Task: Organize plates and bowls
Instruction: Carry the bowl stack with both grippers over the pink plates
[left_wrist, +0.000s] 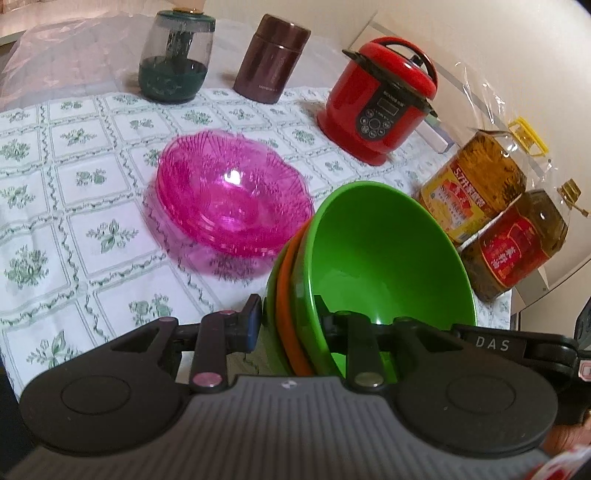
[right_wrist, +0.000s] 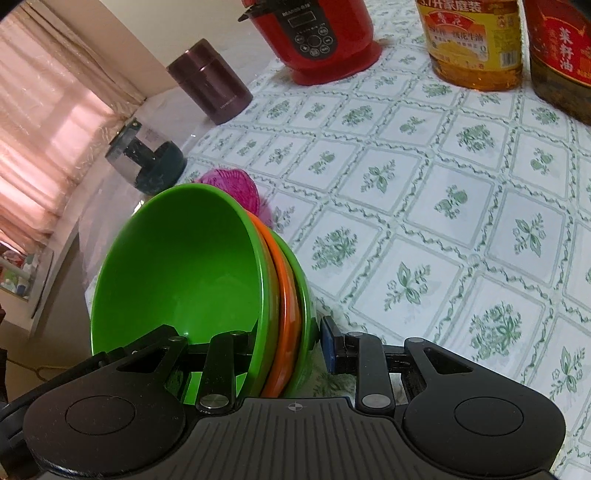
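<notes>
both hand-held grippers pinch smooth round nested bowls (left_wrist: 384, 251).

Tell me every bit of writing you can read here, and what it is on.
"DAS": left hand-held gripper, on its arm.
"家庭装": yellow-labelled oil bottle.
"菜籽油": red-labelled oil bottle.
Red rice cooker panel brand: too blurred.
Maroon flask logo: too small.
Bottles' fine print: unreadable.

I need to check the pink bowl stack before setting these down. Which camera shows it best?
The left wrist view: the pink bowl stack sits whole and unobstructed on the tablecloth. In the right wrist view only a pink sliver peeks out behind the held green bowl.
</notes>
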